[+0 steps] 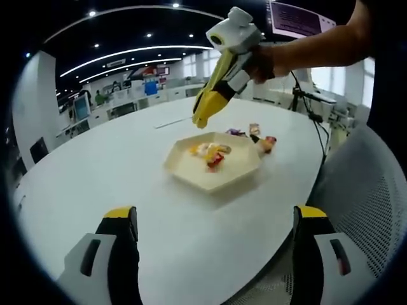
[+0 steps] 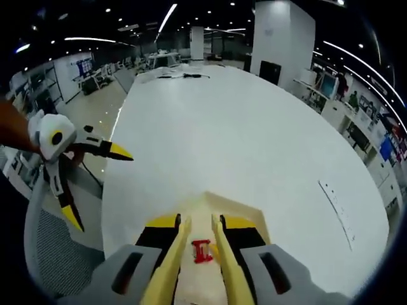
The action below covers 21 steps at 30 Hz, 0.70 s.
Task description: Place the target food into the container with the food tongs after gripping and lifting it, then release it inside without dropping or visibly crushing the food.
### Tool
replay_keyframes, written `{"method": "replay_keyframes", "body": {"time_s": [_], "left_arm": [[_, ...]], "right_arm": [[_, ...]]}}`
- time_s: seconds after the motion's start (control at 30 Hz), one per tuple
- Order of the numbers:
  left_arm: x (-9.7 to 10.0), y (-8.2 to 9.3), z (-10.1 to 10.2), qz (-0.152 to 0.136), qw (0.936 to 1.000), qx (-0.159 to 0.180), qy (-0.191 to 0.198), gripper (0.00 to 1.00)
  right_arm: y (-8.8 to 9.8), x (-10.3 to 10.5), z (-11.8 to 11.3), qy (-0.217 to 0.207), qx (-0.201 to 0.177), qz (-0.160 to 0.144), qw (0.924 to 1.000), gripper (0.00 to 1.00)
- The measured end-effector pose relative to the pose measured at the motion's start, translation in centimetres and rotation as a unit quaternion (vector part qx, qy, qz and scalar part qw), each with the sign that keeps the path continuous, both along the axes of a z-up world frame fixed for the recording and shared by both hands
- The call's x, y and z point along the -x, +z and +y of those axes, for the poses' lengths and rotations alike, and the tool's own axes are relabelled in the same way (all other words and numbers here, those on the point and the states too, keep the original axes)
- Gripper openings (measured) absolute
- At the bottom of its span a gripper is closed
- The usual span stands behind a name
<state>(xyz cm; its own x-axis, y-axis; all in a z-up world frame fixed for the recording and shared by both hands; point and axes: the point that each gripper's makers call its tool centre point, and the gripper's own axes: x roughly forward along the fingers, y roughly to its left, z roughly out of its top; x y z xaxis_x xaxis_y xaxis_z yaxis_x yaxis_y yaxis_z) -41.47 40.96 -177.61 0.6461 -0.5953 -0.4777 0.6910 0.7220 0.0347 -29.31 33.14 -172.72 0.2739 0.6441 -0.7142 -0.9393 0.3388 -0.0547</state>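
Note:
A cream hexagonal tray [image 1: 219, 178] sits on the white table and holds several food pieces, among them a red one [image 1: 215, 160] and a yellow one [image 1: 206, 150]. A hand holds my right gripper [image 1: 205, 113] above the tray's far left rim; it is shut on yellow food tongs [image 1: 210, 101]. In the right gripper view the tong arms [image 2: 175, 254] stand slightly apart over the tray [image 2: 245, 213], and the red piece [image 2: 201, 250] shows between them, lying below. My left gripper [image 1: 214, 215] is open and empty over the near table; it also appears as the left gripper [image 2: 105, 190].
A few more wrapped food pieces [image 1: 262, 141] lie on the table just beyond the tray. The round white table [image 2: 241, 127] stretches far ahead. A grey mesh chair [image 1: 369, 197] stands at the table's edge, and office desks fill the background.

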Motion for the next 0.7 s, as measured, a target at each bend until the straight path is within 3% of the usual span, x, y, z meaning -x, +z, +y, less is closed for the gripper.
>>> {"method": "replay_keyframes", "body": {"time_s": [0.7], "left_arm": [[-0.1, -0.1, 0.1, -0.002, 1.0, -0.006, 0.001, 0.98]], "right_arm": [[2.1, -0.8, -1.7, -0.002, -0.008, -0.012, 0.9999, 0.24]]}}
